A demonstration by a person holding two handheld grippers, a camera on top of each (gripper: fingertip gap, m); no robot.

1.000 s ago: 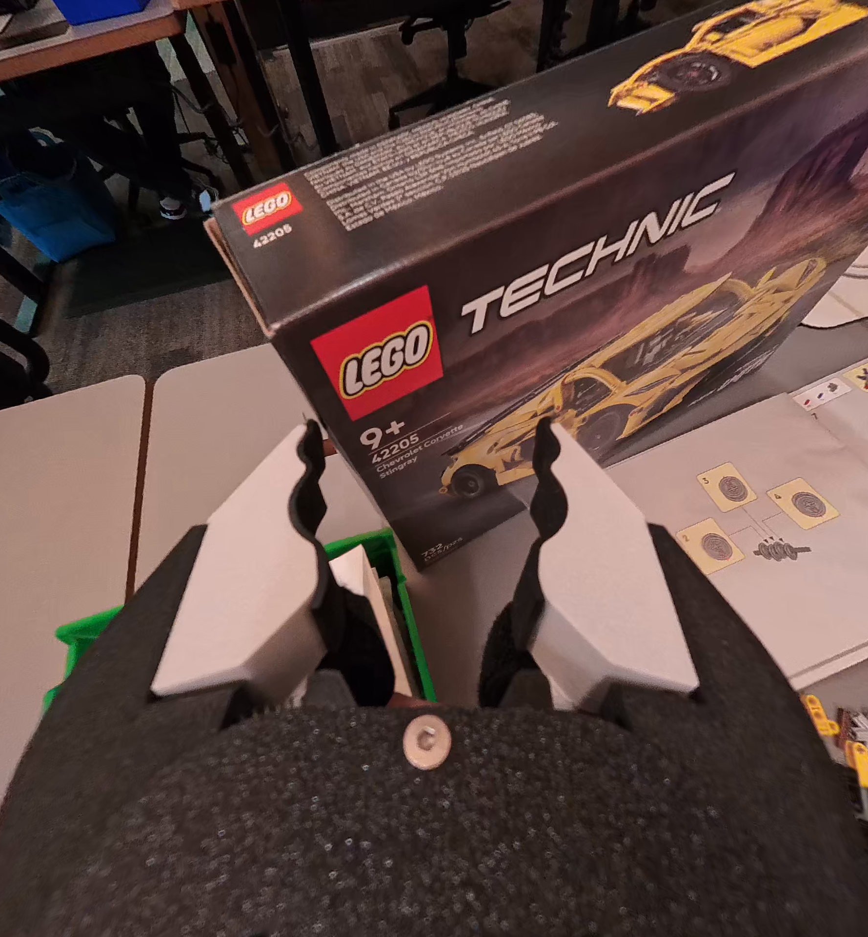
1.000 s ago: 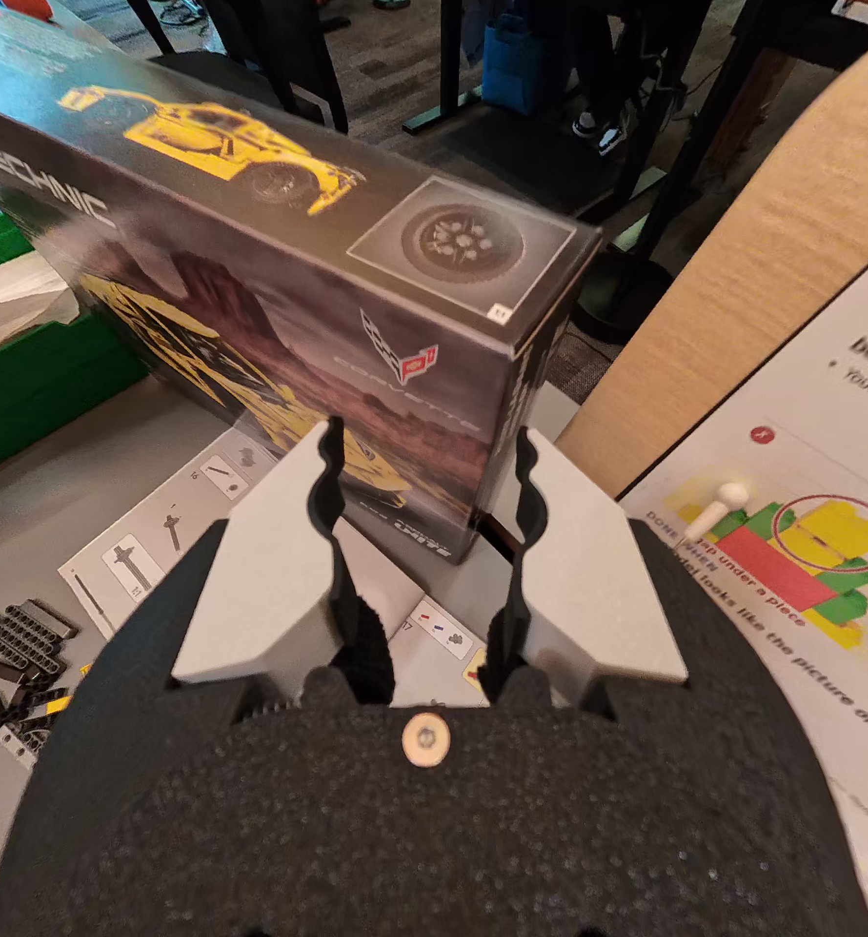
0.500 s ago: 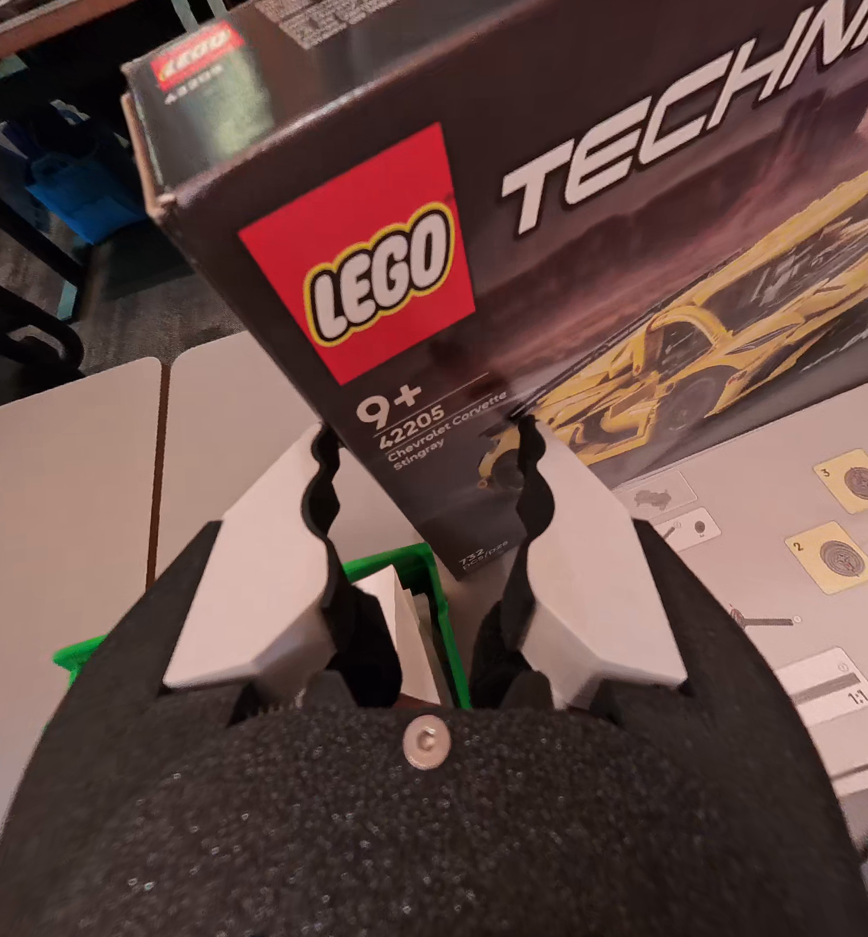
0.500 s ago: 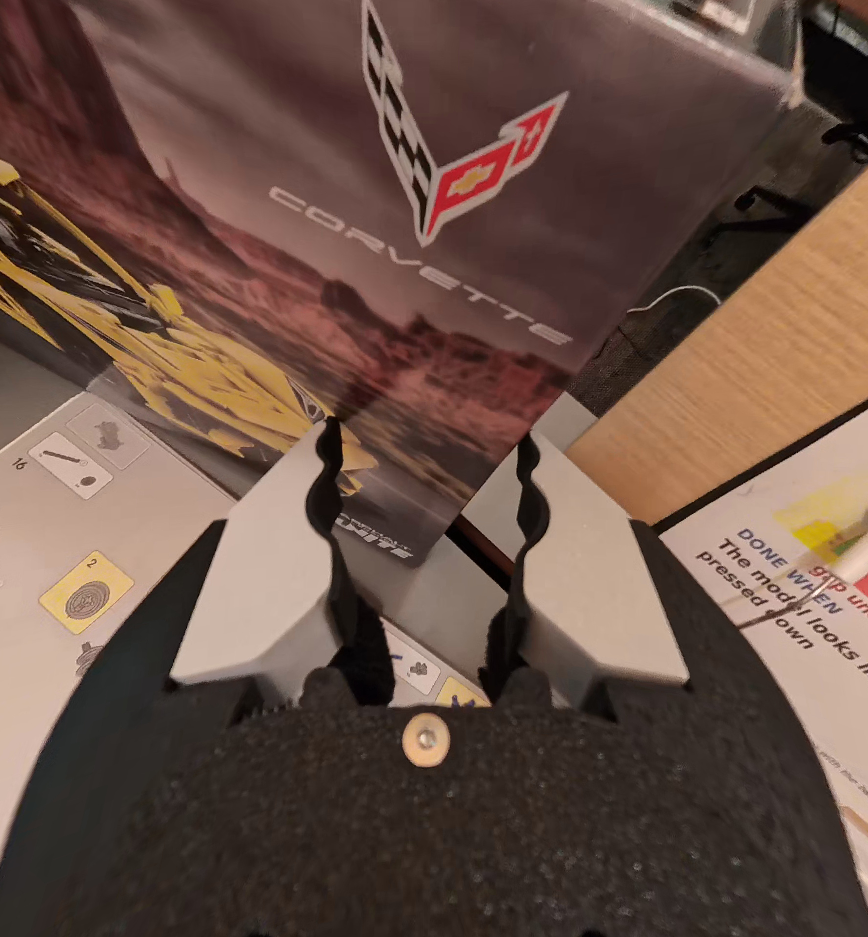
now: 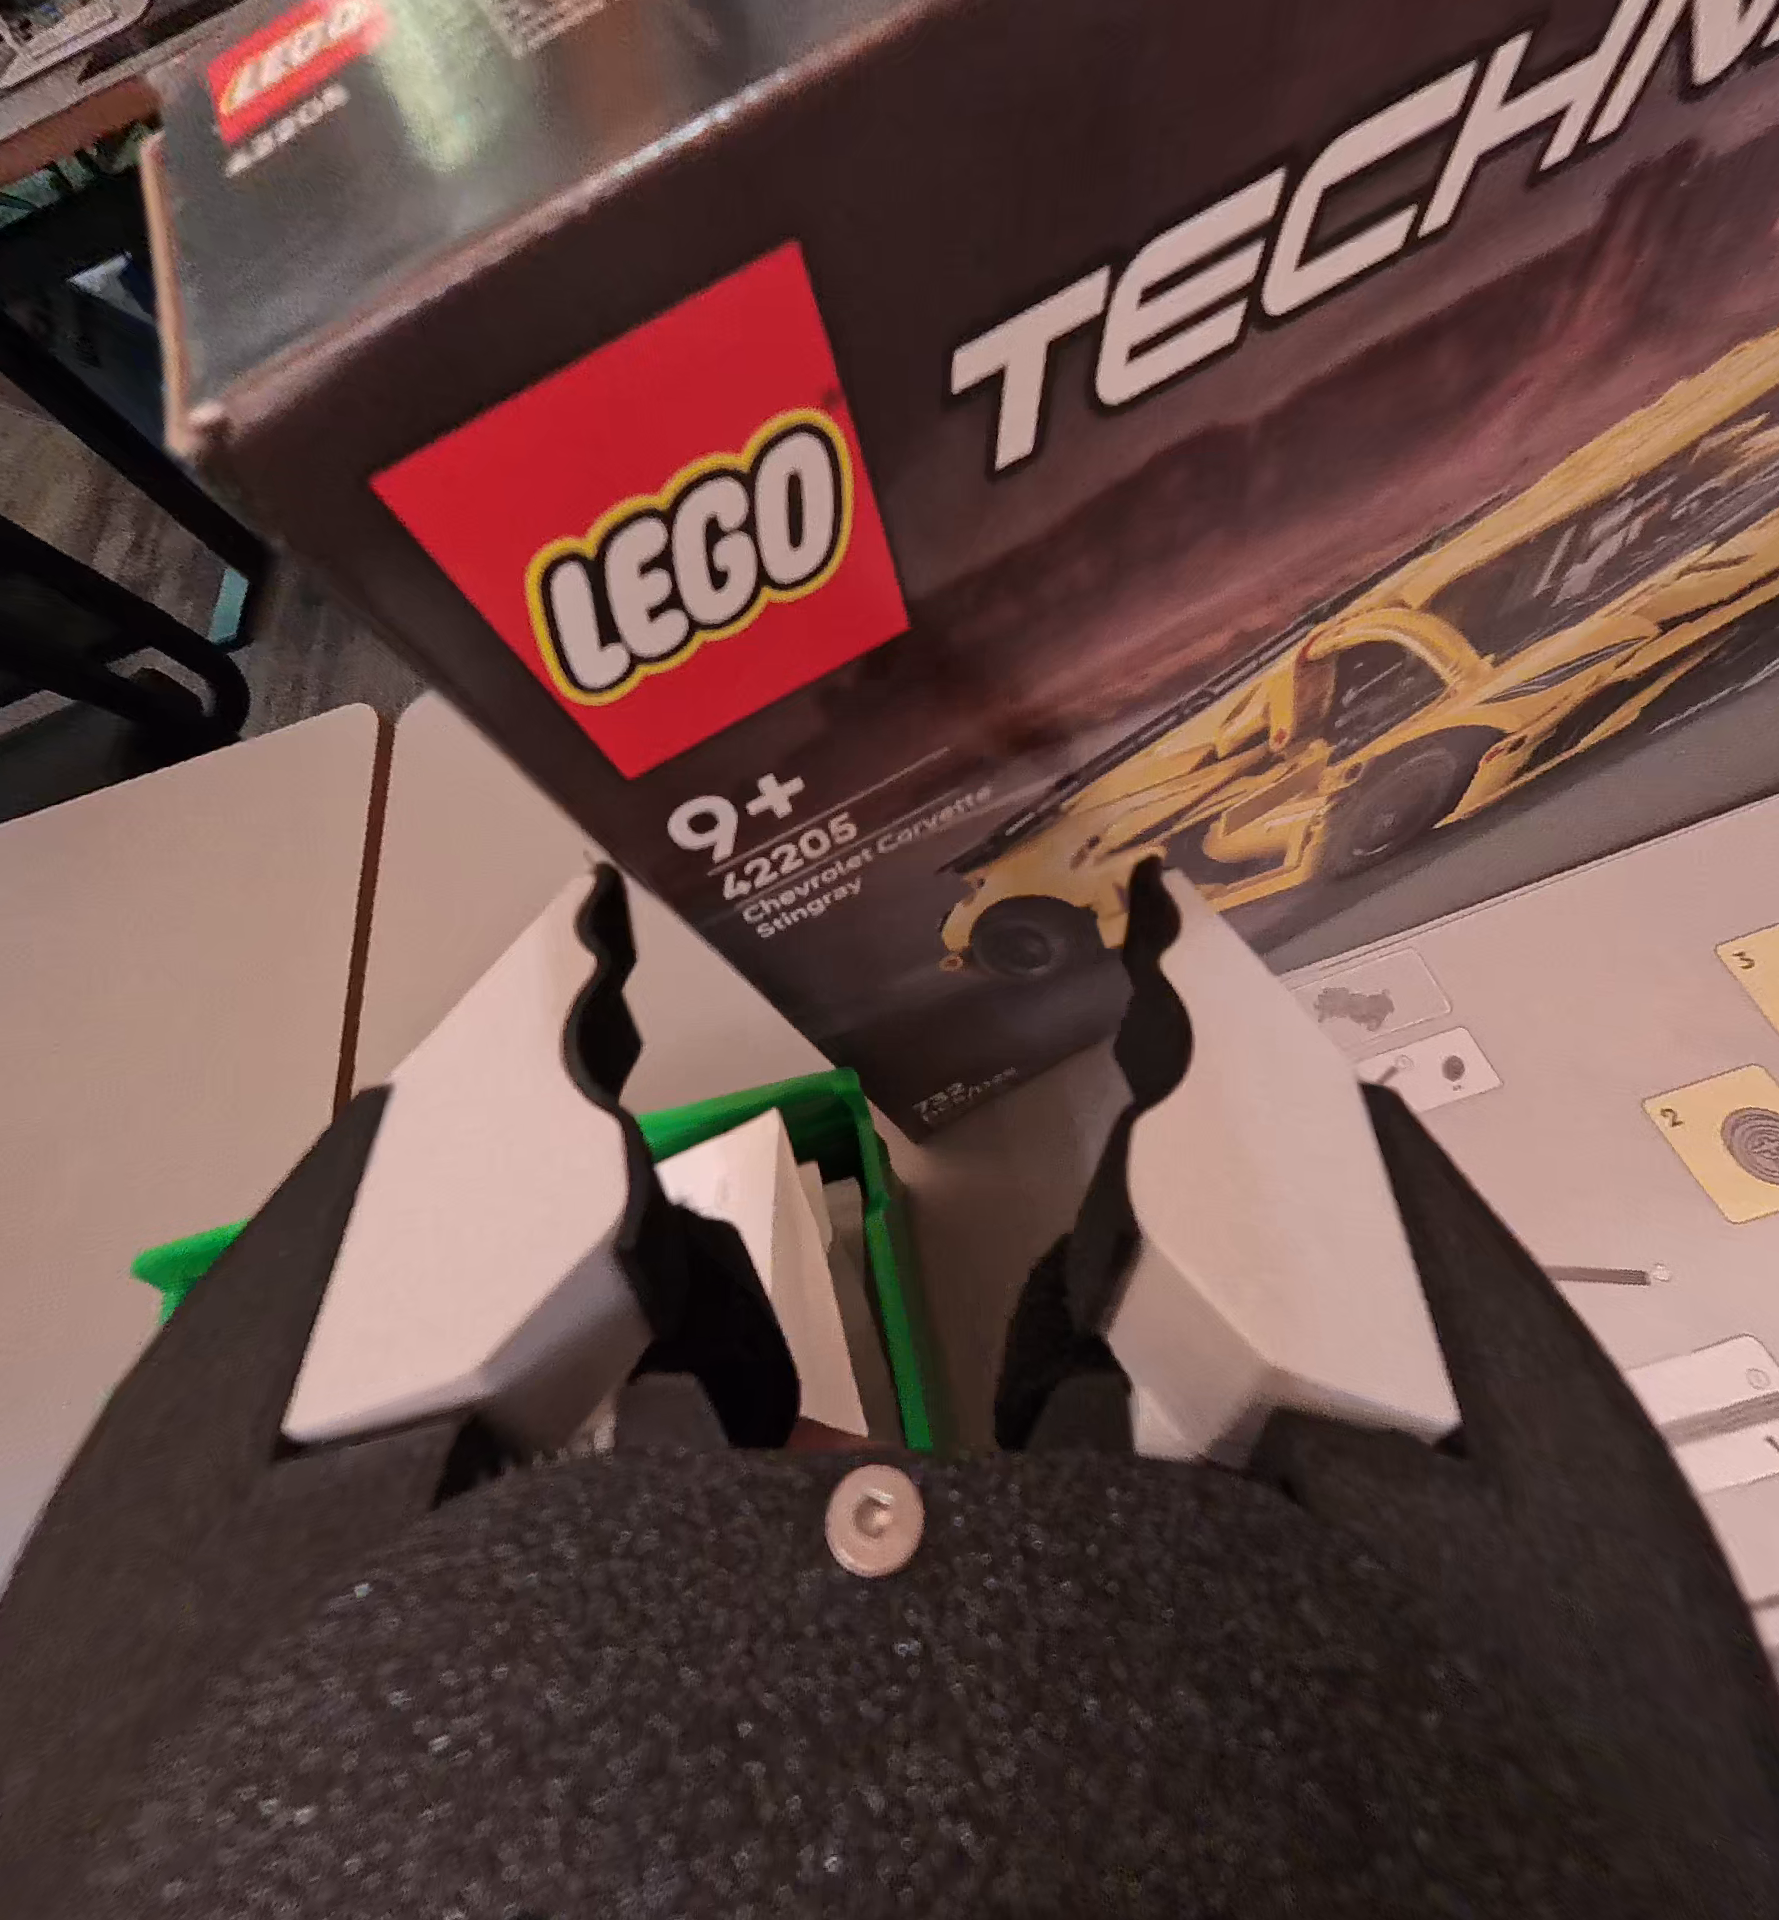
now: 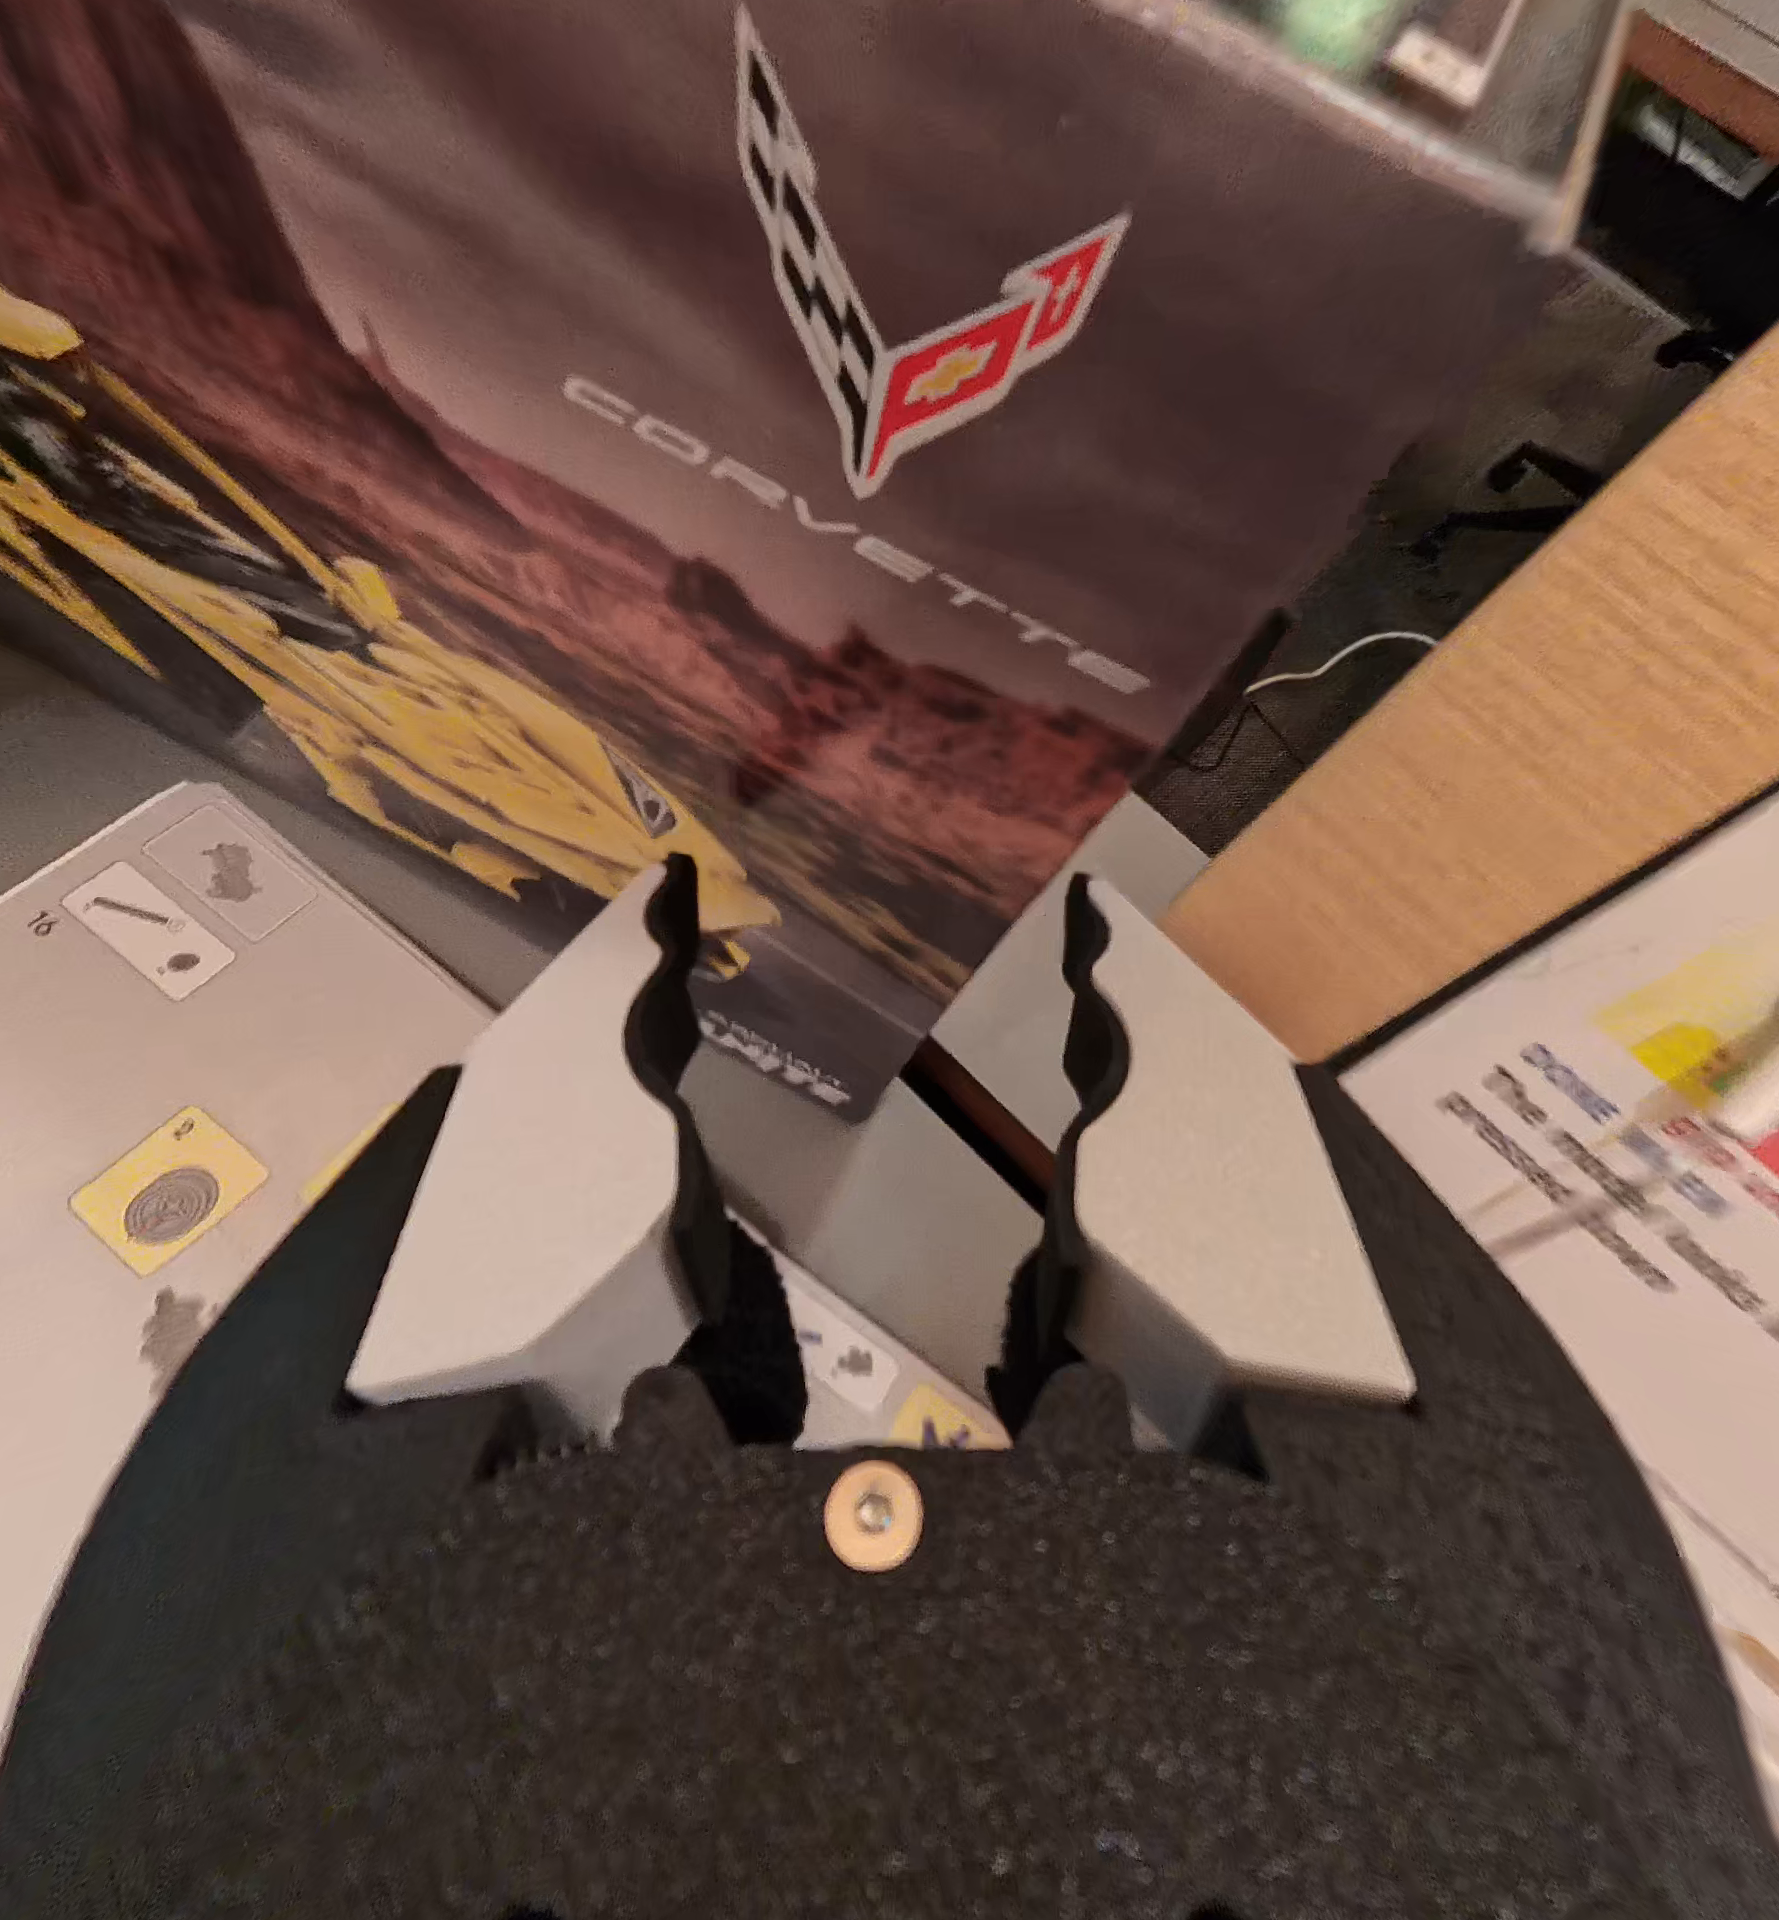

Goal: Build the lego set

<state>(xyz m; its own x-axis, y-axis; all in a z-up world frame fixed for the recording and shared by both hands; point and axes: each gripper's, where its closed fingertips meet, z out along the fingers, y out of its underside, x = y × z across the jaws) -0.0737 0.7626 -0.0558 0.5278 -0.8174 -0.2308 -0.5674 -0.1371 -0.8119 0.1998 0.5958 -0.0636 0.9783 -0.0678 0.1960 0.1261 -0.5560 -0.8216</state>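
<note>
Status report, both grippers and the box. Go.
Left gripper open, empty. Right gripper open, empty. Lego box upright, one lower corner at each. Instruction sheet flat alongside.

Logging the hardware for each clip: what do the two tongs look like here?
Both match. The left tongs and right tongs each have two pale grey wedge-shaped fingers lined with wavy black pads, set in a coarse black foam-like body with a round metal screw at its centre. No cables, sleeves or hands show.

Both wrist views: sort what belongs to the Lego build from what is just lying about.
Belongs to the build:
set box
instruction booklet
left claw, open
right claw, open

Just lying about:
green bin with paper
printed sheet
wooden board
</note>
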